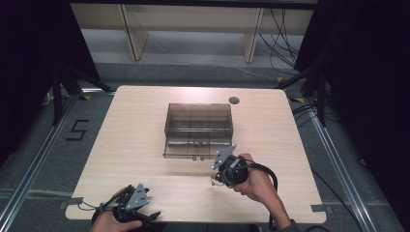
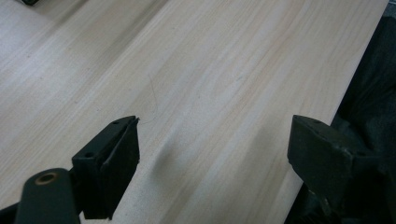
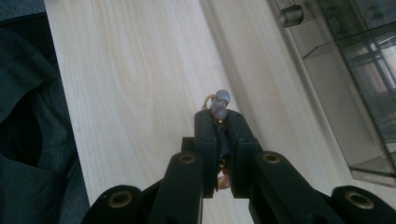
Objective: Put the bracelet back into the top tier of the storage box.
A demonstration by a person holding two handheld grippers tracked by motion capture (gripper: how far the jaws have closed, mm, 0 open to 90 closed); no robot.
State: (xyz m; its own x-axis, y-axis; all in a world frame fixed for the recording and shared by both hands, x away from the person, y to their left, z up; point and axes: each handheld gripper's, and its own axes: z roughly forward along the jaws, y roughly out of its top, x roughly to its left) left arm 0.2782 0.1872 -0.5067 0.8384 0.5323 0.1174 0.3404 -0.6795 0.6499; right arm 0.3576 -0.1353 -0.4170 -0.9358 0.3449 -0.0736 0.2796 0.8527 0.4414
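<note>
A clear brownish box (image 1: 198, 126) with inner compartments stands in the middle of the wooden table (image 1: 130, 140). My right gripper (image 1: 215, 181) hovers just in front of it, to the right of the table's centre. It is shut on a small piece of copper wire with two pale beads (image 3: 219, 104), which sticks out past the closed jaw tips (image 3: 218, 119). The box's wall (image 3: 359, 88) appears at the right in the right gripper view. My left gripper (image 1: 147, 215) rests at the table's near left edge. In the left gripper view its jaws stand wide apart (image 2: 212, 137) over bare wood.
A dark round cable hole (image 1: 234, 100) sits near the table's far right corner. Beyond the table stand shelf legs (image 1: 133, 36) and loose cables (image 1: 285, 43) on the floor. Dark curtains flank both sides. The person's dark clothing (image 3: 28, 140) lies beyond the near edge.
</note>
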